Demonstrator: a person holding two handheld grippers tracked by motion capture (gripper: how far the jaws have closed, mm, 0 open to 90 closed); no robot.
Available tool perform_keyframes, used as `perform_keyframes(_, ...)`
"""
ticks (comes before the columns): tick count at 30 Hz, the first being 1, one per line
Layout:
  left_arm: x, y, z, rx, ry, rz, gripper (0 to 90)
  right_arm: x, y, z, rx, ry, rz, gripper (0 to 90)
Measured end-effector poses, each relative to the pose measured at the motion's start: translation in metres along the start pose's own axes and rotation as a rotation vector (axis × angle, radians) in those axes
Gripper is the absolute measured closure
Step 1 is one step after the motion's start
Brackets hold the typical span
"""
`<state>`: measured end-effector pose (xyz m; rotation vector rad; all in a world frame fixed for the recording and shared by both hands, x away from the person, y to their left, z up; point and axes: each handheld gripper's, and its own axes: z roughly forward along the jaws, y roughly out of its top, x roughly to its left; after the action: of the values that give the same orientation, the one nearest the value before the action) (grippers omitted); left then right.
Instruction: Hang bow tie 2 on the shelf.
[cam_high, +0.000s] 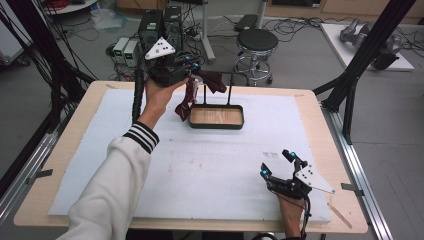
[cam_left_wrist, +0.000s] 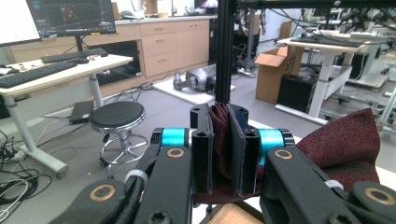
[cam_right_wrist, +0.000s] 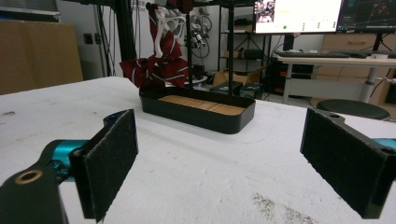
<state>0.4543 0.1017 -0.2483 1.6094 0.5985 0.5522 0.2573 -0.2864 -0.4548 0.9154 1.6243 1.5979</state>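
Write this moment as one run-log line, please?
left gripper: shut on dark red cloth, raised over rack tray | right gripper: open, resting on white mat

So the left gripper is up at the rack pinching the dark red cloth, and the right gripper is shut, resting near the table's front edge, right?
Not quite. The right gripper is open, not shut: the right gripper view shows its pads spread wide apart. The rest holds: the left gripper pinches the dark red cloth.
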Motion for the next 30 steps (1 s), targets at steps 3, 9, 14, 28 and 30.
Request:
perform_keyframes(3,0.002,-0.003,0.004,0.016,0.005,-0.003,80.5,0.000,0.000,0.000,-0.001,-0.002,0.001,10.4)
perform_keyframes(9,0.006,-0.010,0.012,0.053,0.009,-0.001,80.5,0.000,0.000,0.000,-0.002,-0.003,0.007,10.4)
perform_keyframes(14,0.006,-0.013,0.017,0.072,0.035,0.016,80.4,0.000,0.000,0.000,-0.002,-0.003,0.008,10.4)
perform_keyframes(28,-0.002,-0.025,0.021,0.151,0.138,0.064,80.5,0.000,0.000,0.000,0.000,-0.002,0.009,10.4)
perform_keyframes(30,-0.004,-0.028,0.021,0.168,0.154,0.070,80.5,0.000,0.000,0.000,0.000,-0.002,0.010,10.4)
